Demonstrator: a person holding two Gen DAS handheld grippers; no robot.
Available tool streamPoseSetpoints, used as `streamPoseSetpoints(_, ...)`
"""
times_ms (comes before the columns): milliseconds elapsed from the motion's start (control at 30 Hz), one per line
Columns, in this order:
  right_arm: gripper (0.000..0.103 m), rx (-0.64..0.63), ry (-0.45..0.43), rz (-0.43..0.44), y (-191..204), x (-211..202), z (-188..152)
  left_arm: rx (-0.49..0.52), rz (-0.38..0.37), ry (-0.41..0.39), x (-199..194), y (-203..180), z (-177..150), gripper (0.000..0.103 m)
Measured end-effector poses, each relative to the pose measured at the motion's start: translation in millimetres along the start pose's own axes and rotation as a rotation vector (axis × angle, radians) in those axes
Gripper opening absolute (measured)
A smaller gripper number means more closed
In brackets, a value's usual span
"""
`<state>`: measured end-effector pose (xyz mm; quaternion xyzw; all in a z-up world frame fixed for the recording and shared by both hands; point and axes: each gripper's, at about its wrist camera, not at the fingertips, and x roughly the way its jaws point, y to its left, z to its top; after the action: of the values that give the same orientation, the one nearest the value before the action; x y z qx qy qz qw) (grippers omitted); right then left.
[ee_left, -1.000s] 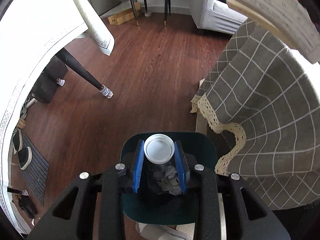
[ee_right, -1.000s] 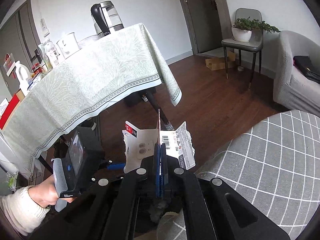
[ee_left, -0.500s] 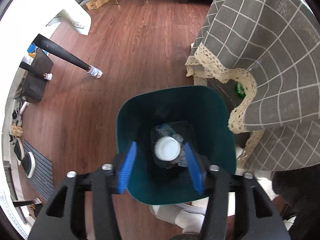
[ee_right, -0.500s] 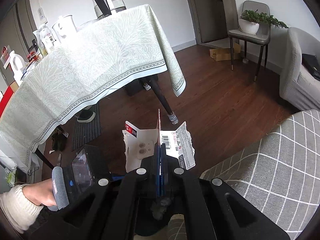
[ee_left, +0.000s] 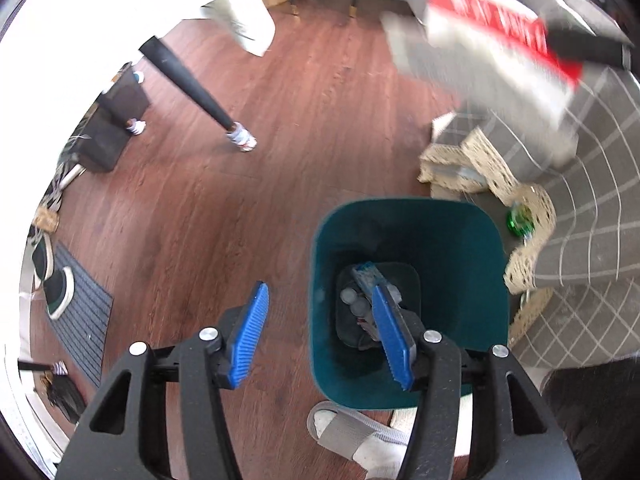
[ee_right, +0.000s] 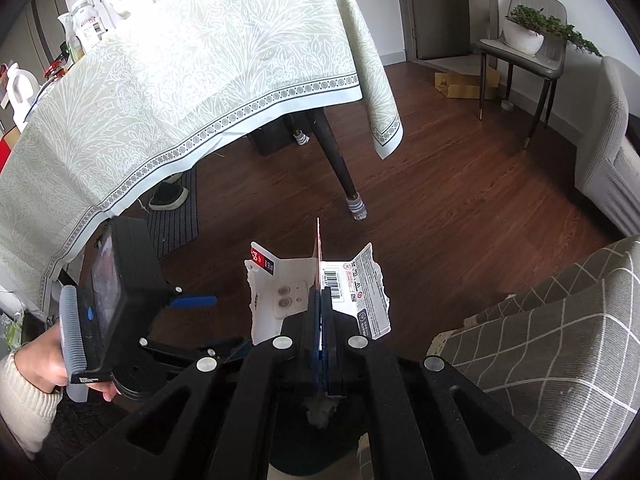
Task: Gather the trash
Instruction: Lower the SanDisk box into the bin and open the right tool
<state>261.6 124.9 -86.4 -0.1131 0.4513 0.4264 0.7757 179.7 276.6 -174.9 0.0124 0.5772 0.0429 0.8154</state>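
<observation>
A dark green trash bin (ee_left: 408, 394) stands on the wood floor, with a bottle and other trash (ee_left: 362, 300) at its bottom. My left gripper (ee_left: 322, 336) is open and empty, above the bin's left rim; it also shows in the right wrist view (ee_right: 192, 301). My right gripper (ee_right: 320, 300) is shut on a torn white packaging card (ee_right: 280, 292) with a red corner and a barcode. The card shows blurred at the top right of the left wrist view (ee_left: 492, 52), above the bin.
A table with a pale green cloth (ee_right: 192, 92) and a dark leg (ee_right: 340, 168) stands to the left. A grey checked cloth (ee_left: 592, 208) covers furniture right of the bin. A green object (ee_left: 518, 220) lies beneath it. A slipper (ee_left: 356, 438) lies by the bin.
My left gripper opened and dropped the white-capped bottle into the bin, then shifted left. My right gripper, with the card, has come over the bin area.
</observation>
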Motion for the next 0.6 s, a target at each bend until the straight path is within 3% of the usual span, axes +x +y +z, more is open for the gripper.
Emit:
streamPoseSetpoints(333, 0.0, -0.041, 0.147, -0.01, 20.9, 59.1, -10.8, -0.173, -0.034, -0.112, -32.2, 49.7, 8.4, 0.058)
streamPoseSetpoints(600, 0.0, -0.076, 0.29, -0.02, 31.3, 100.3, -41.9, -0.251, -0.065, -0.207, -59.9, 70.3, 13.3, 0.054)
